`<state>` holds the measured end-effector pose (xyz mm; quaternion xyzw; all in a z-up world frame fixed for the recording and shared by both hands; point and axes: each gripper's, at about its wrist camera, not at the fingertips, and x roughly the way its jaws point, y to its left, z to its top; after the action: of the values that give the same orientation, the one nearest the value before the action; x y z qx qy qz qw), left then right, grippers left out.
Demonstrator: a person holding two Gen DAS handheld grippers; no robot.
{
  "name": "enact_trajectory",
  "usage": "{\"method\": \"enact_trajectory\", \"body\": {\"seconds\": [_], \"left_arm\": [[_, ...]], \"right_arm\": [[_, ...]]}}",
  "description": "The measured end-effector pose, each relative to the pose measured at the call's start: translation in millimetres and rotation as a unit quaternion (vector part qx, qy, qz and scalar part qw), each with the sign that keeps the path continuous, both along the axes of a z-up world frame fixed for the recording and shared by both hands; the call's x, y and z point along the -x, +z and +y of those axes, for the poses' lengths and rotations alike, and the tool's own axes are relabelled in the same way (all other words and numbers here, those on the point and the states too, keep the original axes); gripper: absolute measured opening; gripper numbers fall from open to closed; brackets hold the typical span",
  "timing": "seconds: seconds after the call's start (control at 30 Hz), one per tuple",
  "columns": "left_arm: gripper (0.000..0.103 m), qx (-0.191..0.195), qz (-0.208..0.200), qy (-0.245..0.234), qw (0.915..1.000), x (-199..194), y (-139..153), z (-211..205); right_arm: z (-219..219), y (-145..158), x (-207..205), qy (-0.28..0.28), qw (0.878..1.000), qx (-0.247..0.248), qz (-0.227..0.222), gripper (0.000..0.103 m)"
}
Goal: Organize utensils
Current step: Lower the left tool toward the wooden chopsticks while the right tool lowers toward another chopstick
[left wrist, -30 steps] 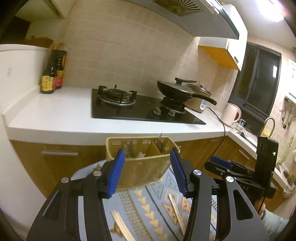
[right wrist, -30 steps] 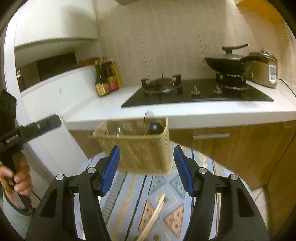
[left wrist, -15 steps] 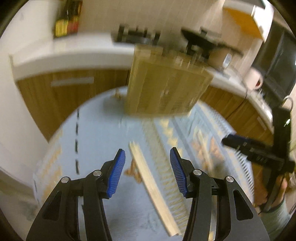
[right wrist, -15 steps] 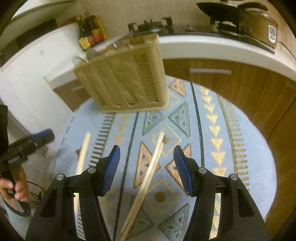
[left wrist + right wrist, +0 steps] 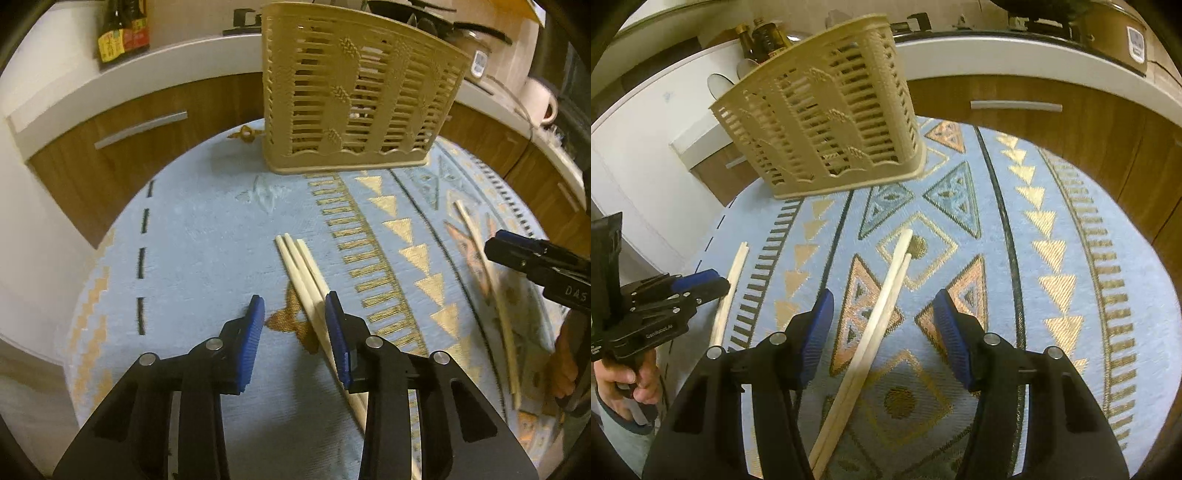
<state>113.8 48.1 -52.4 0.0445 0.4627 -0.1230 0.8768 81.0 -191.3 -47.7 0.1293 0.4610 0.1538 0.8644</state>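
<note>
A bundle of pale wooden chopsticks lies on the blue patterned cloth, running toward me. My left gripper is open just above them, its right finger over the sticks. A second pair of chopsticks lies between the open fingers of my right gripper, which hovers over them. A beige slotted utensil basket stands upright at the far edge of the cloth; it also shows in the right wrist view. The left gripper shows in the right wrist view, beside the first bundle.
The round table's blue cloth has gold triangle patterns. Behind it are wooden cabinets under a white counter with sauce bottles, a stove and a rice cooker. The right gripper shows at the left wrist view's right edge.
Both grippers have tilted down from facing the counter and dropped close to the cloth. Each now hovers over its own set of chopsticks. The left jaws have narrowed a little.
</note>
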Motion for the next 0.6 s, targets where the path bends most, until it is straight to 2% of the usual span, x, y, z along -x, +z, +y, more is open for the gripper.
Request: {"method": "enact_trajectory", "body": {"seconds": [0.13, 0.3, 0.5, 0.6], "left_arm": [[0.033, -0.021, -0.002, -0.002, 0.9998, 4, 0, -1], [0.031, -0.015, 0.005, -0.002, 0.9999, -1, 0, -8], [0.031, -0.042, 0.007, -0.011, 0.9990, 1, -1, -14], [0.025, -0.044, 0.015, -0.016, 0.9988, 5, 0, -15]], "right_arm": [[1, 2, 2, 0.003, 1.000, 0.002, -0.012, 0.053], [4, 1, 1, 0.005, 1.000, 0.013, -0.011, 0.053], [0, -1, 0, -0.001, 1.000, -0.003, -0.007, 0.053], [-3, -1, 1, -0.002, 1.000, -0.005, -0.007, 0.053]]}}
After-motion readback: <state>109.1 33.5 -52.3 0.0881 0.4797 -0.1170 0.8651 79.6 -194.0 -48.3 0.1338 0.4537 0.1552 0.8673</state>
